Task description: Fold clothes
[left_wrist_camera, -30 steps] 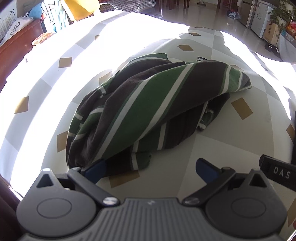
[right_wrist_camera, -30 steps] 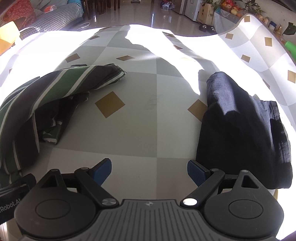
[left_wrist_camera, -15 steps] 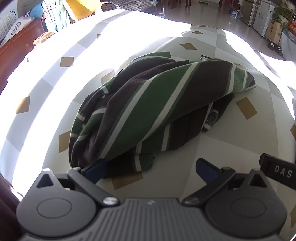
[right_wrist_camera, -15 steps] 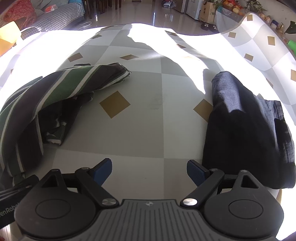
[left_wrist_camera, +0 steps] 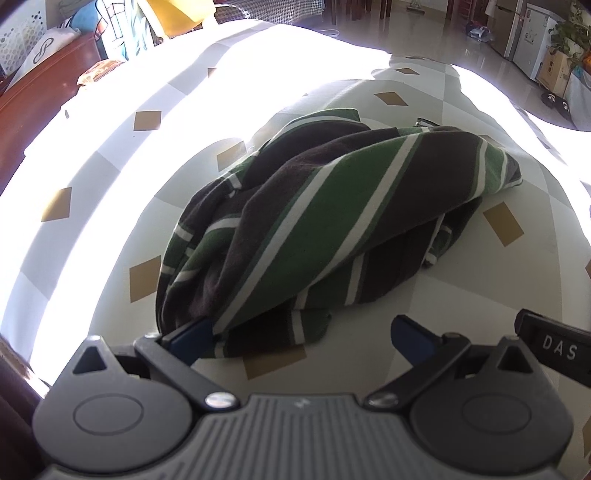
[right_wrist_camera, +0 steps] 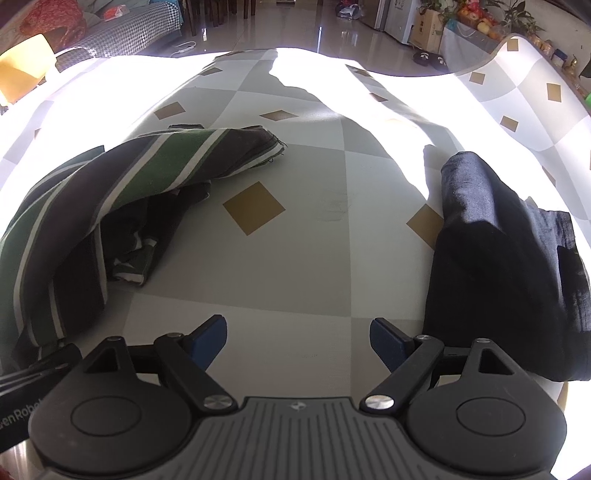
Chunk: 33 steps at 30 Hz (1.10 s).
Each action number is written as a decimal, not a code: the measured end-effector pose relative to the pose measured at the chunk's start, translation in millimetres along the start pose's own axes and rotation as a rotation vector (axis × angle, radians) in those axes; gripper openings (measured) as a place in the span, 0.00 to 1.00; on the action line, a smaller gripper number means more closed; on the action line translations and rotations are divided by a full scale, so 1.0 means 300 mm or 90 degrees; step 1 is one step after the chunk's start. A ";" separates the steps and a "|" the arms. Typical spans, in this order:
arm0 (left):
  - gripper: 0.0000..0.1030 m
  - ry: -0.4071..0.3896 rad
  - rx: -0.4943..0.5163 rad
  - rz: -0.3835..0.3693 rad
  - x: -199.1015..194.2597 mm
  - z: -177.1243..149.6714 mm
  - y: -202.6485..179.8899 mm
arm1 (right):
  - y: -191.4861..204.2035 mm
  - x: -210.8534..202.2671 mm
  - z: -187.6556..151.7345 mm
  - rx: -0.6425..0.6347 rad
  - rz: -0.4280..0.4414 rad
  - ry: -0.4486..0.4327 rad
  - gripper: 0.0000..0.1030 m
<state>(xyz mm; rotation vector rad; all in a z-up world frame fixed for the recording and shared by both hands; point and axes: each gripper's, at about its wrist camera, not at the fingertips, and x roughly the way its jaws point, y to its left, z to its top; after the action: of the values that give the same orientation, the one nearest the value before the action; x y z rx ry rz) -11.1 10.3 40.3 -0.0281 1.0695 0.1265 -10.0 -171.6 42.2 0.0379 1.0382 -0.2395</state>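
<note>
A crumpled green, brown and white striped garment [left_wrist_camera: 332, 221] lies heaped on the checked tablecloth [left_wrist_camera: 480, 295]. My left gripper [left_wrist_camera: 301, 330] is open at the heap's near edge, and the hem drapes over its left fingertip [left_wrist_camera: 192, 334]. The same garment [right_wrist_camera: 110, 192] fills the left of the right wrist view. My right gripper [right_wrist_camera: 297, 336] hovers over bare cloth with nothing between its fingers; its jaws stand wide and are closing slightly. A folded dark navy garment [right_wrist_camera: 498, 258] lies just to the right of it.
The tablecloth [right_wrist_camera: 314, 258] is white and grey with tan diamonds, in glaring sunlight at the far side. Past the table's far edge are a shiny floor, a checked sofa [right_wrist_camera: 129, 29], a fridge [left_wrist_camera: 532, 48] and boxes. A wooden cabinet [left_wrist_camera: 44, 96] stands at the left.
The striped garment sits slightly nearer my left gripper, its hem now over the left fingertip. The right gripper's fingers have drawn a little closer together. Otherwise nothing has shifted.
</note>
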 end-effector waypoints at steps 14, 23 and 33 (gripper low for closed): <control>1.00 -0.008 -0.014 0.011 -0.013 0.004 0.042 | 0.048 -0.024 0.003 -0.014 0.020 -0.017 0.78; 1.00 -0.008 -0.019 0.012 -0.003 0.012 0.047 | 0.063 -0.025 0.006 -0.016 0.028 -0.020 0.77; 1.00 -0.008 -0.022 0.016 0.002 0.008 0.051 | 0.079 -0.017 0.008 -0.020 0.031 -0.016 0.77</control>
<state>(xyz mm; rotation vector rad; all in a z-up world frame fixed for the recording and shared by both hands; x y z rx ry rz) -10.5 25.8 41.5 -0.0446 1.0549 0.1668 -5.5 -147.9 45.8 0.0317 1.0141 -0.1789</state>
